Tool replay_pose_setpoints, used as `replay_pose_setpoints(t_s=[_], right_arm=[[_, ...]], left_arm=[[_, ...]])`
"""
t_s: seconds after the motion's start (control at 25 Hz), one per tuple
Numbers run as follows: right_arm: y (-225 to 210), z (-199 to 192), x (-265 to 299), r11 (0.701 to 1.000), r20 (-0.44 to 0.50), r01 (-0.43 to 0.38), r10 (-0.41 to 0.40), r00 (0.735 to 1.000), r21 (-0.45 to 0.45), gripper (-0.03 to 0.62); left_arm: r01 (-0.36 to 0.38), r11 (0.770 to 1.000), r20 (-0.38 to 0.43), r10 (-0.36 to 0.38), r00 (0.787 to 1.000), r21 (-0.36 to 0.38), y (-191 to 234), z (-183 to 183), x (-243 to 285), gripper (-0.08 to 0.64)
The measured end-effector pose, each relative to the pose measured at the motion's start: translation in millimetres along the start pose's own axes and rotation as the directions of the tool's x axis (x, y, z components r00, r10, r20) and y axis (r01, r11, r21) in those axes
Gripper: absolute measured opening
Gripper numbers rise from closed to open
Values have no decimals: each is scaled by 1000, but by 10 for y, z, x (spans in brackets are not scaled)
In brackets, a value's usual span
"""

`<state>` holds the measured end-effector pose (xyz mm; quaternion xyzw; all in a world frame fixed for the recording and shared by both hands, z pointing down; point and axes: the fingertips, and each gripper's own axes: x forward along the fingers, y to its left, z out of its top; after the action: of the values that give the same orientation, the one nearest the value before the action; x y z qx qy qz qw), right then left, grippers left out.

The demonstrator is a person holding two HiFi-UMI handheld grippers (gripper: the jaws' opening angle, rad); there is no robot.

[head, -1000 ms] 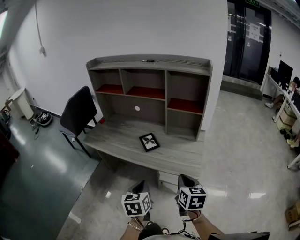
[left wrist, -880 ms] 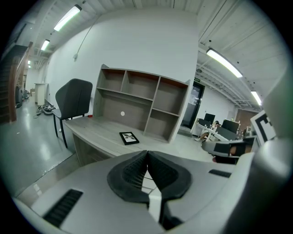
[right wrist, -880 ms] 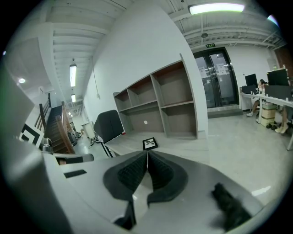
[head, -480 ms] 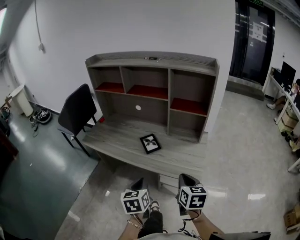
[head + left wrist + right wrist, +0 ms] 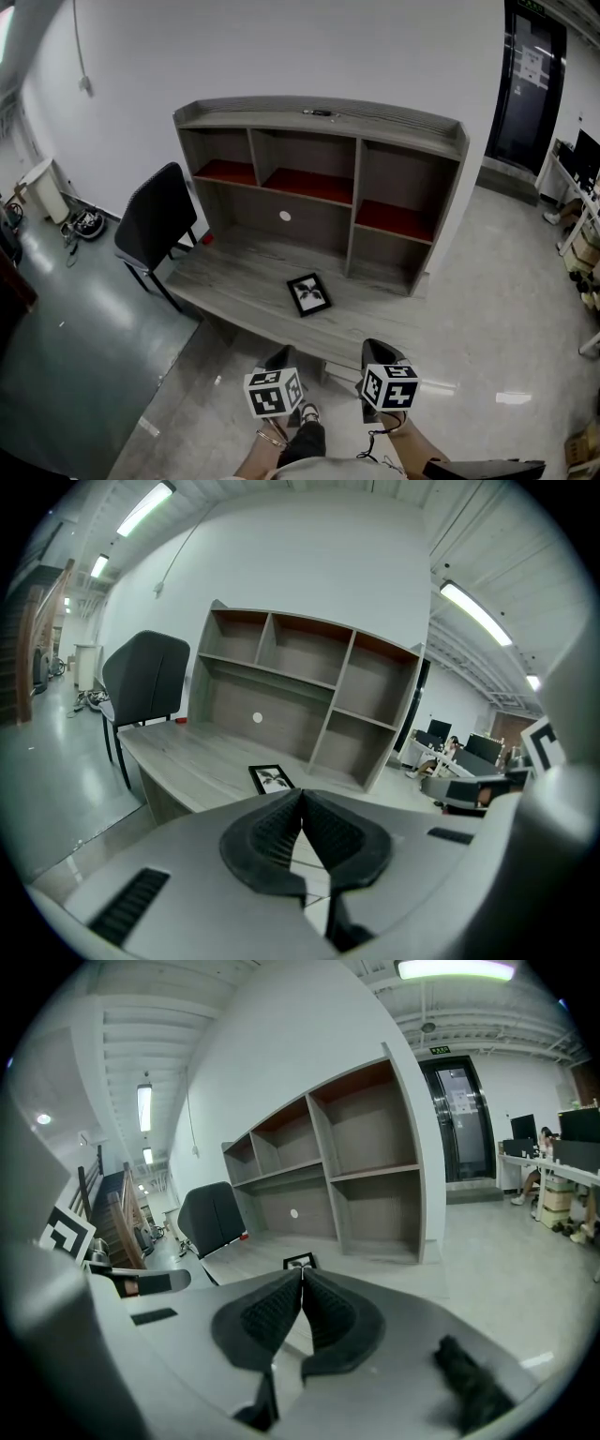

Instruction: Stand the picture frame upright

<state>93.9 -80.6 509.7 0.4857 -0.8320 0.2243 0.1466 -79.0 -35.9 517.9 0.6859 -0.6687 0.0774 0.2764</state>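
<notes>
Both clenched, empty: left gripper (image 5: 302, 797) & right gripper (image 5: 302, 1275). Picture frame (image 5: 308, 294) lies flat on tabletop (image 5: 234, 274), well ahead of fingers (image 5: 270, 1312). Close in first, open fingers, pinch one edge, tip up slow; other gripper steadies.

I, the left gripper (image 5: 301, 795), present jaws pressed together, nothing between them. Just past my tips the picture frame (image 5: 271, 779) lies flat on the grey desk (image 5: 183, 750), before the shelf unit (image 5: 309, 682). A dark chair (image 5: 141, 679) stands at the desk's left end.
</notes>
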Motion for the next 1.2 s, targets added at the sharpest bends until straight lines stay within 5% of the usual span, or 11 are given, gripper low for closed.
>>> replay_pose_setpoints(t_s=[1.2], right_arm=[[-301,1358,1925,995,54,88,-90,995,37,32]], left_arm=[[67,996,-13,-66,998,58,681,1485,1901,15]])
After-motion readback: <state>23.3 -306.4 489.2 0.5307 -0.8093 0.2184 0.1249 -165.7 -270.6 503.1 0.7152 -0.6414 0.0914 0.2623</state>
